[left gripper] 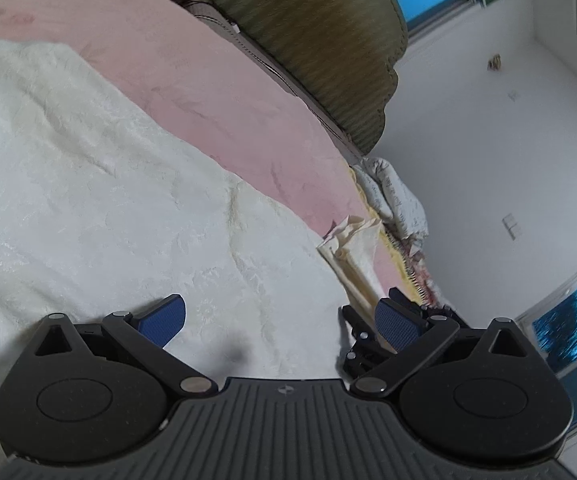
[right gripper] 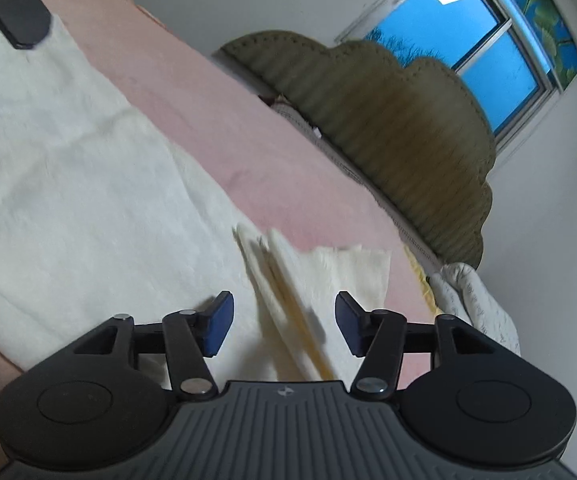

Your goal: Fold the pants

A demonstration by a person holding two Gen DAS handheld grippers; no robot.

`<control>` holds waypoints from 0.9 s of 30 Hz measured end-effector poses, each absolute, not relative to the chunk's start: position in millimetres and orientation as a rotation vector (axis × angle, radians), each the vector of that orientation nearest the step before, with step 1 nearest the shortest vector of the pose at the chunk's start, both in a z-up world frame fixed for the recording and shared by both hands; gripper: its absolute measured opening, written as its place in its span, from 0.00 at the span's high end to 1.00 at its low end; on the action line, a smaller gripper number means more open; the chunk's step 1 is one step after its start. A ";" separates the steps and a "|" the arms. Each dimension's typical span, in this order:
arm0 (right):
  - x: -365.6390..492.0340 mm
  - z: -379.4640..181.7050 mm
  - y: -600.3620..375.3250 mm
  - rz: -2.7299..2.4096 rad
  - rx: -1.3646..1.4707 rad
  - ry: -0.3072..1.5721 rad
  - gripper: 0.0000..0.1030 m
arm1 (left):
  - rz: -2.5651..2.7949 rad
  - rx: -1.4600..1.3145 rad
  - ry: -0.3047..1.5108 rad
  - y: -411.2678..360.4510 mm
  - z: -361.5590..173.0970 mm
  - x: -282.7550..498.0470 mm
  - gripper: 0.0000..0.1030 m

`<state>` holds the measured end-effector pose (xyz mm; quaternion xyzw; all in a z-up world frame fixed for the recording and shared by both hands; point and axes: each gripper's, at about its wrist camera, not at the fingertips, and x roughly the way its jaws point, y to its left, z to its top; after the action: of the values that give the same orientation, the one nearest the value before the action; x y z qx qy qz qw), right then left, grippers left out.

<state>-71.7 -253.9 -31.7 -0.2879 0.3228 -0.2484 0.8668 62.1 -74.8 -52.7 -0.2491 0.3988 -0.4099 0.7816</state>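
2 grippers, both with jaws apart and nothing pinched. Left gripper (left gripper: 280, 328) stands wide over the cream pants (left gripper: 100, 200), pads clear of the cloth, hovering low above the flat middle; probably just positioned to pin or smooth. Right gripper (right gripper: 284, 320) has jaws about half apart, straddling the layered hem edge (right gripper: 288, 304) of the pants (right gripper: 68, 184) without pressing on it, so the fabric lies loose between the pads; looks like a release, judging by the gap. In the left wrist view the right gripper shows at 4 o'clock beside that same stacked edge (left gripper: 352, 248). In the right wrist view the left gripper's fingers (right gripper: 16, 12) sit at 10 o'clock, over the far end of the garment. Pants lie spread on the pink bedsheet (left gripper: 216, 92), several layers visible at the hem, so at least 1 fold seems done. Green headboard (right gripper: 400, 136) at 1 o'clock, window (right gripper: 440, 28) behind. Right view is blurred, so fine contact is unclear.
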 end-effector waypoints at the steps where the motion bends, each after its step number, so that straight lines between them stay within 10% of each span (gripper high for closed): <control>1: -70.7 -33.3 -256.7 -0.533 -0.608 0.675 0.46 | -0.885 -0.525 0.854 -76.1 -52.8 60.8 0.01; 3: -63.4 -35.0 -262.9 -0.563 -0.637 0.672 0.47 | -0.885 -0.512 0.848 -77.3 -52.9 59.2 0.01; 7: -46.4 -41.7 -275.1 -0.544 -0.671 0.695 0.90 | -0.883 -0.537 0.868 -73.5 -53.1 62.8 0.01; 27: -114.6 11.4 -200.8 -0.186 -0.531 0.453 0.93 | -0.983 -1.036 1.183 -140.1 -85.7 136.7 0.00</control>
<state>-114.6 -200.8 11.4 -0.2598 0.2214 -0.0912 0.9355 136.7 -140.1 -85.7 -0.4469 0.5105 -0.4238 0.6000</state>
